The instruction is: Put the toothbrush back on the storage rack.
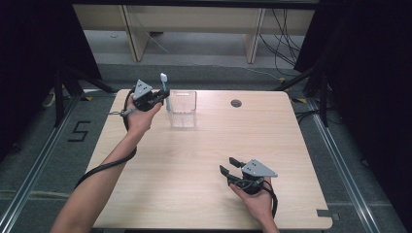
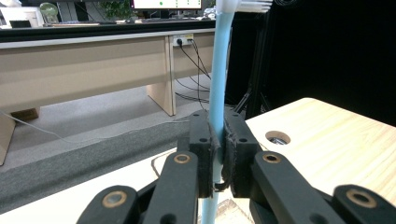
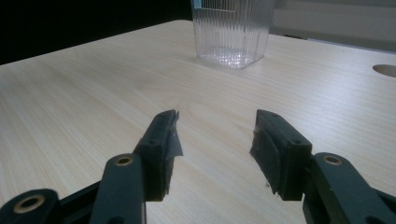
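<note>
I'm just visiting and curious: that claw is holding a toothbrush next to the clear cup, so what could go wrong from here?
The left claw pinches the thin toothbrush low on its handle, so it might swivel or slip. The clear cup looks light; a nudge from the brush could tip it. The right claw is open, away from the cup, so nothing steadies it.

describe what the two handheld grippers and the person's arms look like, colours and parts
Both the left gripper and right gripper are black, with two linked jaws pinned by brass-coloured rivets and flat dark pads. Each carries a grey three-cornered plate on top and trails a black cable. The forearms are bare, with no sleeves.
</note>
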Available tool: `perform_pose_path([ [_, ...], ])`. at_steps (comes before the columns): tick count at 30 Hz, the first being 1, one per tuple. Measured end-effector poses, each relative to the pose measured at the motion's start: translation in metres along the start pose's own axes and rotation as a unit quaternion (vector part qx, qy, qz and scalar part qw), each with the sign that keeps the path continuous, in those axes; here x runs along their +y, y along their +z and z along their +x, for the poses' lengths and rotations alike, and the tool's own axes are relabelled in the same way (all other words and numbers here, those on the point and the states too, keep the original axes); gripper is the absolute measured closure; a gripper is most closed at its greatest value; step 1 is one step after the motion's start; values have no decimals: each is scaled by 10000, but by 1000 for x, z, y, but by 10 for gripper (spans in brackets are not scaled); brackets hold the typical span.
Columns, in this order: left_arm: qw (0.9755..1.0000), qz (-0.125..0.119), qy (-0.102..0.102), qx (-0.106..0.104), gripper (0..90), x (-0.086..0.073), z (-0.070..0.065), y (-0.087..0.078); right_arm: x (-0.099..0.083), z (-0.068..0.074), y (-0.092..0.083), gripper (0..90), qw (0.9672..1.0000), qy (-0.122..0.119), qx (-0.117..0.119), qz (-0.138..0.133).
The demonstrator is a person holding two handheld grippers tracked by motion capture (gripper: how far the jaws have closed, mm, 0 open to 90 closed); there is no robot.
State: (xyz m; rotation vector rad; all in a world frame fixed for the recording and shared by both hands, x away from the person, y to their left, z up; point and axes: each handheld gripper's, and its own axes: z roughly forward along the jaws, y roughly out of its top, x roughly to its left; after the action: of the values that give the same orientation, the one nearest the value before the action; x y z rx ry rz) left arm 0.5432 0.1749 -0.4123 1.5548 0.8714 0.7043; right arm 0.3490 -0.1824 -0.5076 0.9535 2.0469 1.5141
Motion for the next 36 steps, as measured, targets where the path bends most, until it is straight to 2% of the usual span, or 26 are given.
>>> perform_pose_path([
  [8, 9999, 95, -20, 32, 830, -3, 0, 2, 0, 0, 0, 501, 10000, 1, -20, 22],
  [9, 9999, 110, -31, 38, 830, -3, 0, 2, 0, -1, -1, 501, 9999, -98, -81, 4],
  [10, 9999, 123, -18, 46, 830, -4, 0, 2, 0, -1, 0, 501, 10000, -83, -41, -3],
  [11, 9999, 134, -28, 51, 831, -4, 0, 2, 0, 1, -1, 501, 10000, 32, -59, 11],
  [14, 9999, 151, -28, 62, 830, -5, 1, 2, 0, -1, 0, 501, 9999, -113, -66, -26],
  [18, 9998, 173, -15, 71, 831, -6, 0, 3, 0, 0, 0, 501, 10000, -24, -29, 26],
  [19, 9998, 185, -14, 71, 831, -6, 0, 3, 0, -1, -1, 501, 9999, -85, -108, 30],
  [23, 9998, 206, -19, 81, 831, -7, 1, 3, 0, -1, 0, 501, 9999, -106, -100, 20],
  [24, 9997, 214, -33, 89, 832, -7, 1, 3, 0, 1, 0, 501, 10000, -3, -54, 52],
  [26, 9997, 222, -42, 96, 831, -8, 1, 3, 0, 1, 0, 501, 10000, -3, -40, 88],
  [27, 9997, 226, -43, 95, 831, -8, 1, 3, 0, -1, 0, 500, 9999, -123, -95, 52],
  [30, 9996, 256, -48, 102, 832, -8, 0, 4, 0, -1, 0, 501, 9999, -120, -81, 59],
  [31, 9996, 266, -42, 102, 832, -8, 1, 4, 0, -1, 1, 501, 9998, -186, -96, 15],
  [32, 9996, 271, -45, 101, 832, -9, 0, 4, 0, -1, 1, 501, 9998, -186, -96, 15],
  [33, 9996, 275, -43, 102, 832, -9, 0, 4, 0, 2, -1, 500, 9999, 57, -51, 132],
  [36, 9995, 296, -51, 103, 832, -10, 0, 4, 0, 1, 0, 501, 10000, -18, -43, 85],
])
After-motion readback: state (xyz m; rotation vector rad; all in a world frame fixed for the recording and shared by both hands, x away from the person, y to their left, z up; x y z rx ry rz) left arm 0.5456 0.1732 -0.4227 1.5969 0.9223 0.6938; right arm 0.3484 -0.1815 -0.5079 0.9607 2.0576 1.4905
